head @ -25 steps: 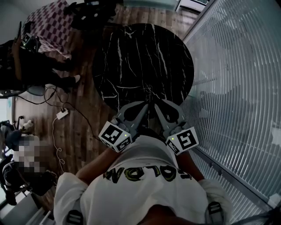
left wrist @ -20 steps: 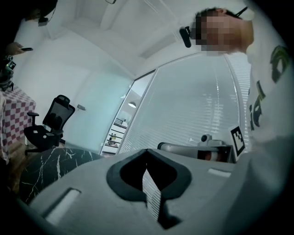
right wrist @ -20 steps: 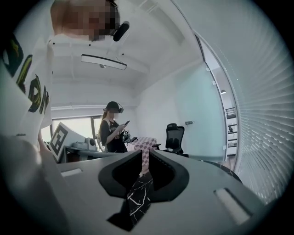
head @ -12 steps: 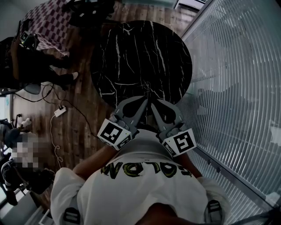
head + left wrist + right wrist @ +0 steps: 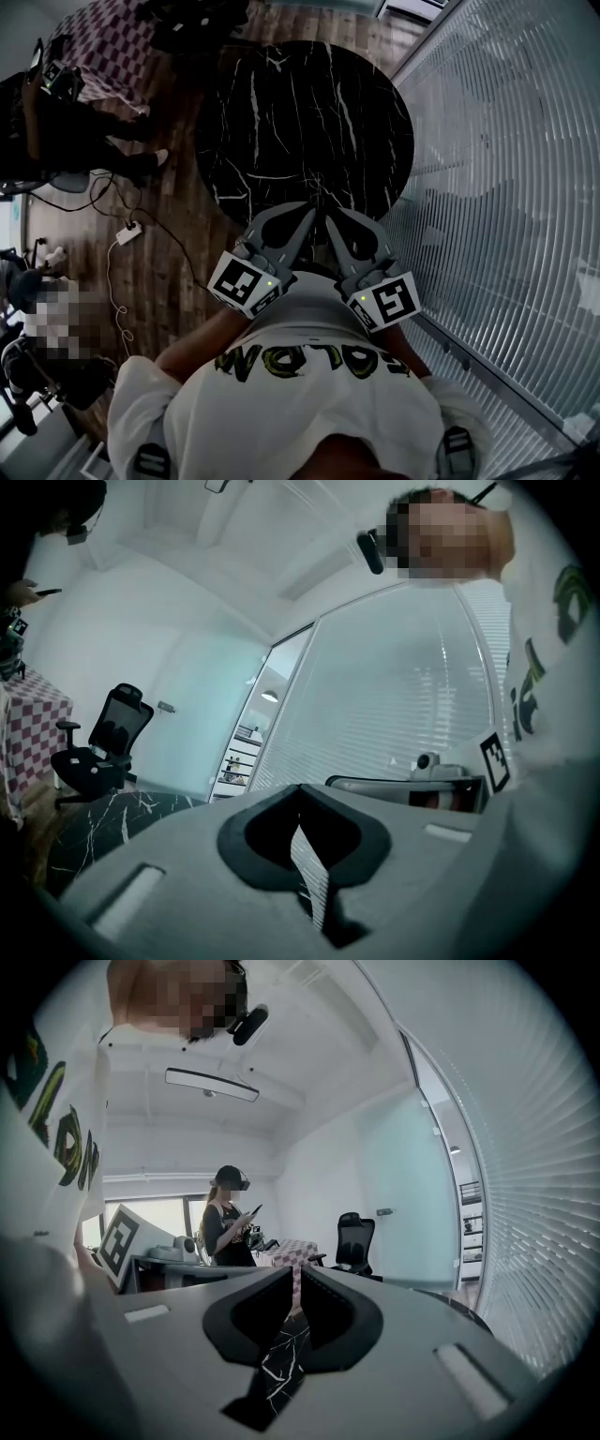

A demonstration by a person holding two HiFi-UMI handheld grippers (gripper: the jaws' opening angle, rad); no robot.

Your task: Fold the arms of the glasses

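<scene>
Black against black marble, the glasses point(image 5: 316, 190) show only as a faint, thin shape at the near edge of the round counter point(image 5: 281, 112). They are too small to tell how the arms lie. Just short of that shape, the tips of the two tongs come together in a V over the counter's rim. The left tongs point(image 5: 308, 214) are clenched with nothing between them; in the left gripper view point(image 5: 300, 829) only a narrow slit remains, and window blinds point(image 5: 394, 705) show through it. The right tongs point(image 5: 329, 218) are likewise clenched on nothing; their own view point(image 5: 292, 1302) shows a slim gap with veined marble behind it. Both are held close in front of the person's white shirt point(image 5: 281, 412). A wooden floor point(image 5: 169, 272) lies around the counter. Farther off are a checked cloth point(image 5: 103, 47) and an office chair point(image 5: 354, 1241).
</scene>
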